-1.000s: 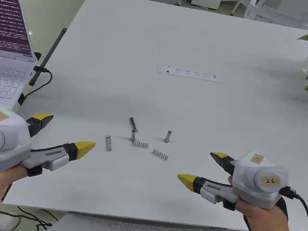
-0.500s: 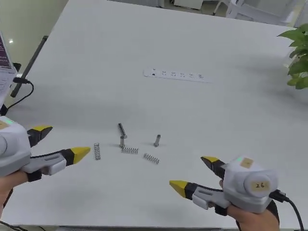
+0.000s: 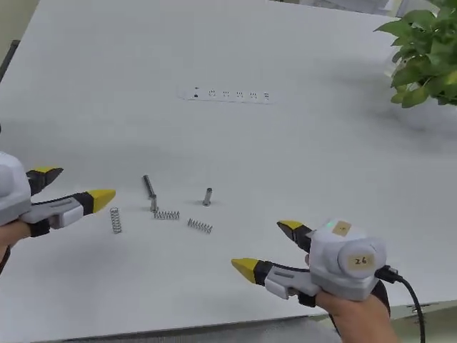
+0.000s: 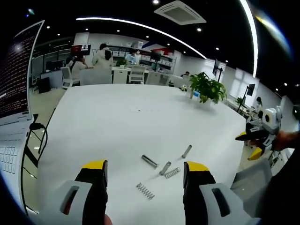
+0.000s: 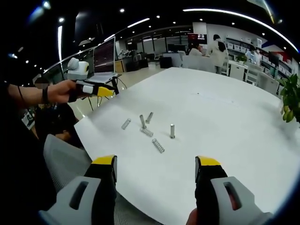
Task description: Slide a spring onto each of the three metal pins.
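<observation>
Left gripper (image 3: 73, 184) and right gripper (image 3: 265, 246) both hover with jaws spread wide.

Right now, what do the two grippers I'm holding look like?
Both the left gripper and the right gripper have a rounded white housing, grey jaw arms and black jaws with pointed yellow tips. The right one carries a round sticker marked 26, a smaller tan sticker, a green light and a black cable at its rear.

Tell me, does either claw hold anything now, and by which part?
Nothing is held. The yellow-tipped left claw and right claw are open and empty; the coiled metal springs and grey metal pins rest on the white table.
</observation>
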